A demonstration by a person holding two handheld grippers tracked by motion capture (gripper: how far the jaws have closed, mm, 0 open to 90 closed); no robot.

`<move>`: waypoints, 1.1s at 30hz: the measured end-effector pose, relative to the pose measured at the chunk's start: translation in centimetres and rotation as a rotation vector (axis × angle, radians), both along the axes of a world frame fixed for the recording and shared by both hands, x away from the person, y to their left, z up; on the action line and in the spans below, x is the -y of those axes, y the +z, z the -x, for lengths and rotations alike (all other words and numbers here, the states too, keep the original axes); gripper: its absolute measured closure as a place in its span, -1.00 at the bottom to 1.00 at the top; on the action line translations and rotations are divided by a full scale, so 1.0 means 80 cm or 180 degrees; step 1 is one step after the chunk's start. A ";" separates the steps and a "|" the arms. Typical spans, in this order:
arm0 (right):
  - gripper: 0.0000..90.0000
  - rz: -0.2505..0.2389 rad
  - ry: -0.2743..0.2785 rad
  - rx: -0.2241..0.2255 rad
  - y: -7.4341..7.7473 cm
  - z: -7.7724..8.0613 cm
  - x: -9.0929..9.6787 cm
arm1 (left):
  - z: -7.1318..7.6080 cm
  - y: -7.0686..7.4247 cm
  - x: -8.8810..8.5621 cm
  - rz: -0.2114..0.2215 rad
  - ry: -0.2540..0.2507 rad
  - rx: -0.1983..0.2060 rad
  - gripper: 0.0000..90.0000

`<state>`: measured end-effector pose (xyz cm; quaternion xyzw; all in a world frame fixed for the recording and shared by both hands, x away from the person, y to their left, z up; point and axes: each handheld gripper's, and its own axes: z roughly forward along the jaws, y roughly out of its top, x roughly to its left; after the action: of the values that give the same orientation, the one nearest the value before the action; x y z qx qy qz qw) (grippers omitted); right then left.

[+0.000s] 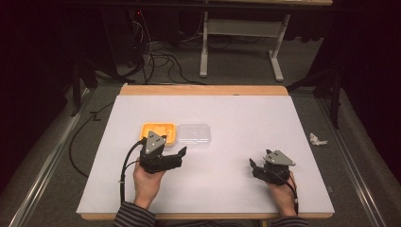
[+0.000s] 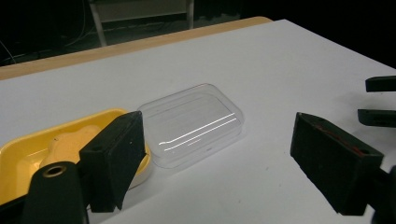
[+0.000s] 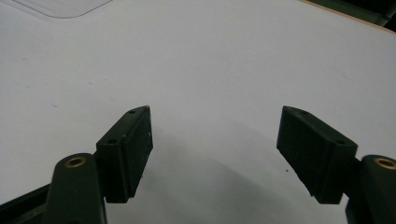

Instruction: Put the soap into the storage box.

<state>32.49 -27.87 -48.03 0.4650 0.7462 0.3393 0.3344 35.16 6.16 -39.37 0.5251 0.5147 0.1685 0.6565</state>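
Left hand-held gripper agape near clear lid; yellow tray apparently adjacent.

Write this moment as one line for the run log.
left gripper: open, near clear lid | right gripper: open, above bare table | yellow tray: beside lid

Dim, dark surroundings; white table evenly lit, soft focus.
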 end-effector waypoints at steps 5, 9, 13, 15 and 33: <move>-0.38 -0.0016 -0.0017 -0.0036 0.001 0.000 0.001 | 0.002 0.001 -0.003 -0.0026 0.0026 -0.0043 -0.59; -0.36 -0.0052 -0.0017 -0.0030 0.001 0.000 0.003 | 0.005 0.005 -0.006 0.0065 0.0038 -0.0051 -0.59; -0.34 -0.0057 -0.0022 -0.0034 0.001 -0.001 0.003 | 0.010 0.008 -0.003 0.0048 0.0006 -0.0034 -0.59; -0.34 -0.0076 -0.0035 -0.0065 0.001 -0.002 0.003 | 0.014 0.011 0.001 0.0067 -0.0045 -0.0036 -0.58; -0.34 -0.0131 -0.0045 -0.0036 0.001 -0.001 0.004 | 0.040 -0.021 0.023 -0.0035 -0.0300 -0.0167 -0.62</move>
<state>32.55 -28.22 -47.93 0.4791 0.7376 0.3496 0.3229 31.94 4.34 -41.07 0.5566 0.5055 0.1264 0.6470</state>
